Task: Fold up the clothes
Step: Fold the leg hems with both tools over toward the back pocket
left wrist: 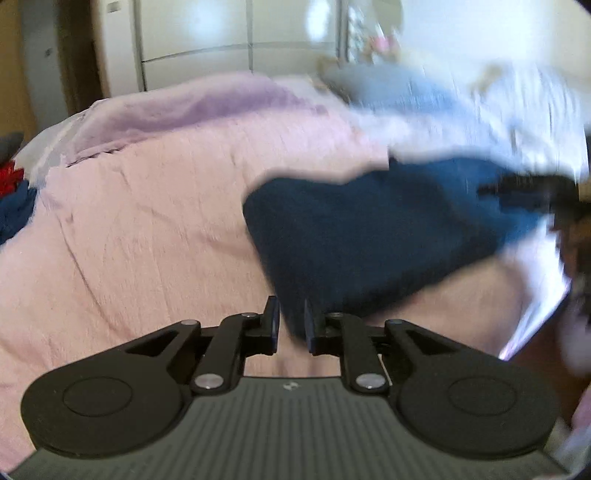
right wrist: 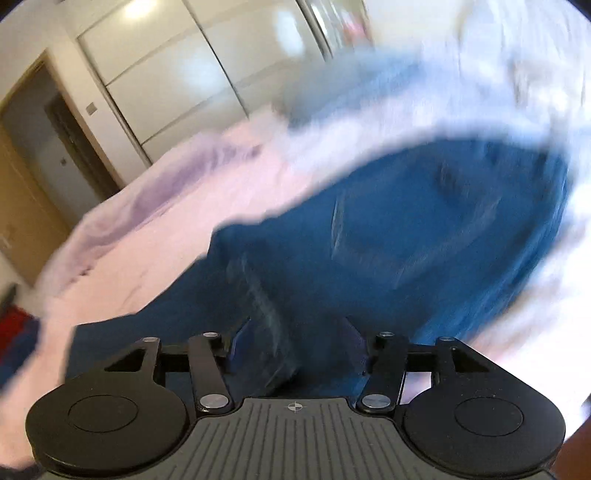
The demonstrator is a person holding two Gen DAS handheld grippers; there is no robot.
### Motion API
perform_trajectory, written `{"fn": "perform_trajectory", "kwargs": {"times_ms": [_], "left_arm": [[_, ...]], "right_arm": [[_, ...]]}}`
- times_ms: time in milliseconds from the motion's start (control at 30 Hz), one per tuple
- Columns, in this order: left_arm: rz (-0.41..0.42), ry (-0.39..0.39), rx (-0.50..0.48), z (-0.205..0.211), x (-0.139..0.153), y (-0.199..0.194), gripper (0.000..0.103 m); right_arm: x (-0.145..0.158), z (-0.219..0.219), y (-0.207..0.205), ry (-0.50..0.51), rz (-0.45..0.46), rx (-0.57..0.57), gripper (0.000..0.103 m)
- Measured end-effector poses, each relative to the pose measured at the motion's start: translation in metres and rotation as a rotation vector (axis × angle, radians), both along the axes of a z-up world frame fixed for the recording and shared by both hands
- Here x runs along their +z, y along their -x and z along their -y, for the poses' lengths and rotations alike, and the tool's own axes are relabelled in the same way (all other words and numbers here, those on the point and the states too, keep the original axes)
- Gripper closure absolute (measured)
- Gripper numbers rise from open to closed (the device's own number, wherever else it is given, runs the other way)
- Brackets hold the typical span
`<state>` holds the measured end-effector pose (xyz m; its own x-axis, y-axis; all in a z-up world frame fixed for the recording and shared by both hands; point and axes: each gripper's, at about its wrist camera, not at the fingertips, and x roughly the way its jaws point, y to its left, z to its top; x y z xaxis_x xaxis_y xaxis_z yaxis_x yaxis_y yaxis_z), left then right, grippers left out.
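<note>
On the pink bedspread (left wrist: 140,221) lies the dark blue garment (left wrist: 369,236), blurred. My left gripper (left wrist: 291,325) has its fingers narrow, pinching the garment's near corner. My right gripper (right wrist: 295,354) has fingers wider, garment edge between them; grip unclear. White wardrobe (left wrist: 207,33) beyond the bedspread.

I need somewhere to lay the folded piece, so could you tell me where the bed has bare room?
The pink bedspread is bare left of the dark blue garment, from the left gripper up to the rumpled lilac blanket. The right side is crowded: pale clothes pile behind the garment, and the right gripper works there.
</note>
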<state>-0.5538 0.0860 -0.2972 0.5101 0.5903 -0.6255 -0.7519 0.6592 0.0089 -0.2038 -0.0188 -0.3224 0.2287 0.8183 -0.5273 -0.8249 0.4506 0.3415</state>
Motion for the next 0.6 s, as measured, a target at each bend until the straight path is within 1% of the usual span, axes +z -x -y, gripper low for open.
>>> {"fn": "perform_trajectory", "kwargs": {"times_ms": [67, 100, 133, 167, 200, 233, 267, 333, 400, 500, 533, 567, 600], "left_arm": [[0.072, 0.002, 0.019, -0.016, 0.012, -0.002, 0.091], [0.075, -0.009, 0.021, -0.027, 0.011, -0.013, 0.091], [0.078, -0.019, 0.022, -0.037, 0.011, -0.025, 0.091], [0.081, -0.030, 0.023, -0.048, 0.010, -0.037, 0.091], [0.084, -0.041, 0.024, -0.059, 0.010, -0.048, 0.092], [0.084, -0.052, 0.025, -0.069, 0.008, -0.060, 0.092], [0.069, -0.061, 0.024, -0.078, 0.002, -0.069, 0.092], [0.001, -0.068, 0.048, -0.091, -0.019, -0.083, 0.092], [-0.061, -0.075, 0.070, -0.104, -0.040, -0.096, 0.092], [-0.079, -0.069, 0.088, -0.110, -0.065, -0.094, 0.091], [-0.085, -0.067, 0.094, -0.111, -0.074, -0.093, 0.091], [-0.090, -0.064, 0.098, -0.113, -0.081, -0.093, 0.091], [-0.089, -0.061, 0.098, -0.115, -0.078, -0.092, 0.091]], "right_arm": [[0.008, -0.017, 0.008, -0.023, 0.031, 0.077, 0.047], [0.013, -0.025, 0.012, -0.034, 0.044, 0.116, 0.050], [0.014, -0.038, 0.016, -0.027, 0.057, 0.141, 0.058], [0.014, -0.051, 0.020, -0.015, 0.074, 0.158, 0.064], [0.014, -0.060, 0.024, 0.004, 0.093, 0.171, 0.066], [0.010, -0.079, 0.028, 0.021, 0.108, 0.183, 0.070], [0.006, -0.092, 0.031, 0.026, 0.116, 0.194, 0.071], [-0.004, -0.110, 0.038, 0.066, 0.150, 0.213, 0.071], [-0.026, -0.128, 0.039, 0.118, 0.175, 0.222, 0.071], [-0.060, -0.143, 0.043, 0.153, 0.219, 0.263, 0.071], [-0.069, -0.144, 0.042, 0.147, 0.233, 0.267, 0.072], [-0.071, -0.143, 0.043, 0.144, 0.240, 0.267, 0.072], [-0.073, -0.141, 0.043, 0.142, 0.247, 0.268, 0.072]]}}
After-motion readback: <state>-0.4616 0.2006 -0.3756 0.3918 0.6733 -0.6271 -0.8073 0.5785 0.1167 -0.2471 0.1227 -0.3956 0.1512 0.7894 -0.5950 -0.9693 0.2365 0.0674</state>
